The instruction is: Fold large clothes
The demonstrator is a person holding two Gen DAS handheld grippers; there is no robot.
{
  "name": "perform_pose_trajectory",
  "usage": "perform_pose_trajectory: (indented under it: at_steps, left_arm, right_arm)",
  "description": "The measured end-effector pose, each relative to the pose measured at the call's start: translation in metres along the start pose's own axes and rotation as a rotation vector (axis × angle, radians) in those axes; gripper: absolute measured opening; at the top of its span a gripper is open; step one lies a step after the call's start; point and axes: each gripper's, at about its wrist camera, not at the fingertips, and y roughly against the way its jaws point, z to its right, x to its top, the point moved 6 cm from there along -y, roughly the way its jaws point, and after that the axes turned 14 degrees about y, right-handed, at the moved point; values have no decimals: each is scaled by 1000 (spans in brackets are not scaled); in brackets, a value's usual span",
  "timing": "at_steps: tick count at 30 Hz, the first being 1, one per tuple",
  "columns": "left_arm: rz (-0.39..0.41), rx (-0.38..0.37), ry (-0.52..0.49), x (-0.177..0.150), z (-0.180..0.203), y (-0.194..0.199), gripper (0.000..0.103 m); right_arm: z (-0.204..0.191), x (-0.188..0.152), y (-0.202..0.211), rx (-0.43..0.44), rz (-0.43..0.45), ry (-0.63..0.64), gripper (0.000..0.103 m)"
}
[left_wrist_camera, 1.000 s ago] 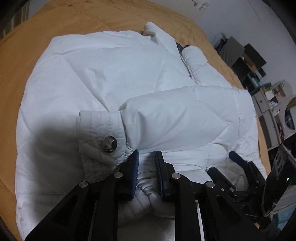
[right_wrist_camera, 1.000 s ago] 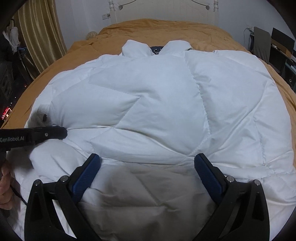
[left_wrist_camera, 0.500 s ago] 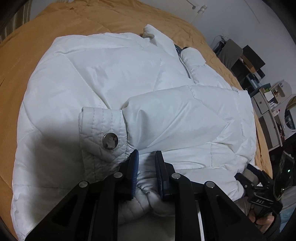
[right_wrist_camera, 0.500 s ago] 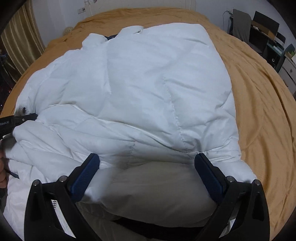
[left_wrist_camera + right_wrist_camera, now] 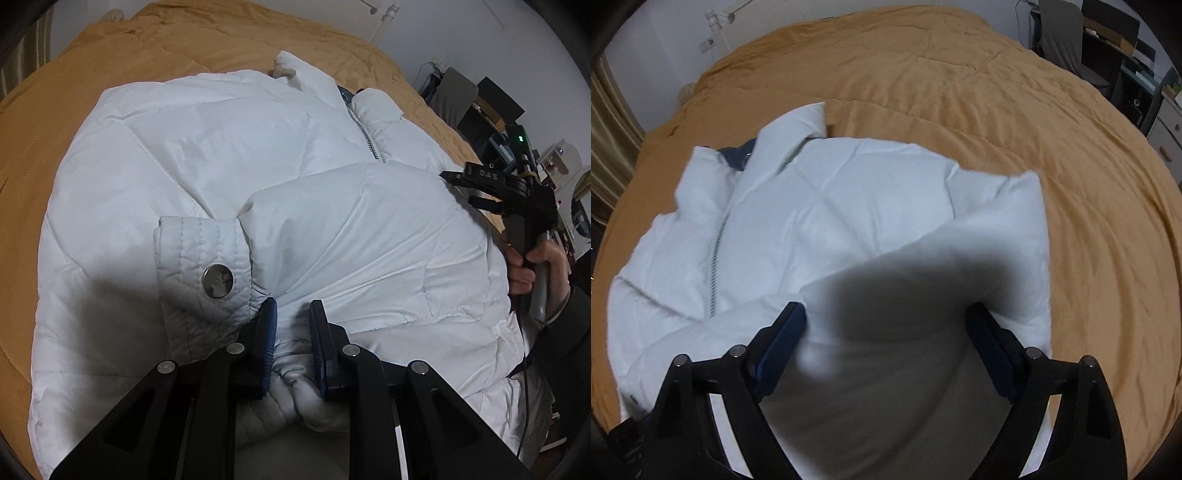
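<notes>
White jacket (image 5: 229,177) fold pinched in left tool (image 5: 293,347)

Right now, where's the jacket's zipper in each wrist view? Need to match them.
Left wrist: zipper runs upper right of centre, below the collar, then goes under the folded sleeve.
Right wrist: zipper runs down the left side, left of the open right claw.
Shared landmark: the white collar with dark blue lining at the zipper's top.
</notes>
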Motion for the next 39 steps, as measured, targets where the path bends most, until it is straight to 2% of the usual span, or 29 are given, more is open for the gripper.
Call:
perform_pose_trajectory:
  at_steps: [3, 5, 6, 7, 9, 11, 13, 15, 17, 18, 19, 20, 22, 25, 27, 28, 34, 35, 37, 39]
  left_arm:
    - [3, 9, -7, -1, 0, 1, 19]
    - [5, 15, -6, -2, -1, 2, 19]
    - [6, 16, -3, -2, -2, 3, 19]
    - [8, 17, -2, -2, -2, 2, 19]
    - [13, 20, -3, -3, -1, 3, 19]
    - [16, 28, -8, -3, 0, 3, 19]
    - [20, 34, -8, -4, 1, 3, 19]
    - [23, 37, -4, -4, 2, 4, 19]
    - [8, 24, 12, -4, 3, 6, 19]
    - [-4, 17, 38, -2, 3, 9, 19]
    - [-5, 19, 79, 0, 3, 17, 18]
    - [17, 29, 102, 2, 5, 26, 18]
    - [68, 26, 79, 2, 16, 42, 18]
    - [79, 32, -72, -10, 46, 45, 18]
    - [43, 90, -143, -24, 49, 29, 19]
    - [15, 110, -146, -32, 42, 19, 19]
    - [15, -6, -56, -42, 7, 40, 18]
    - [29, -12, -32, -41, 2, 46, 18]
    - [89, 24, 1, -37, -1, 62, 18]
    - [155, 42, -37, -33, 7, 77, 18]
  right_arm:
    - [2, 13, -18, -91, -27, 51, 102]
    - [0, 14, -19, -128, -32, 74, 102]
    - [0, 14, -13, -135, -20, 74, 99]
    - [-2, 15, -3, -139, 2, 83, 88]
    - [-10, 6, 29, -100, 61, 105, 81]
    - [-23, -12, 65, 5, 119, 133, 81]
    - [-34, -42, 87, 75, 115, 161, 81]
    - [-37, -78, 88, 88, 67, 188, 81]
    - [-32, -114, 63, 85, -21, 190, 81]
    - [-27, -127, 51, 99, -16, 179, 83]
    - [-24, -133, 46, 115, 25, 165, 84]
    - [-21, -135, 46, 117, 50, 149, 84]
    - [-25, -135, 46, 103, 53, 128, 90]
    - [-32, -133, 43, 80, 50, 157, 96]
    - [-33, -133, 42, 83, 59, 153, 96]
    - [-32, -133, 42, 85, 62, 152, 96]
    - [-33, -135, 47, 85, 73, 158, 97]
    - [-33, -136, 47, 84, 73, 159, 97]
    - [-32, -135, 47, 84, 73, 160, 97]
    - [-32, -136, 47, 82, 73, 161, 98]
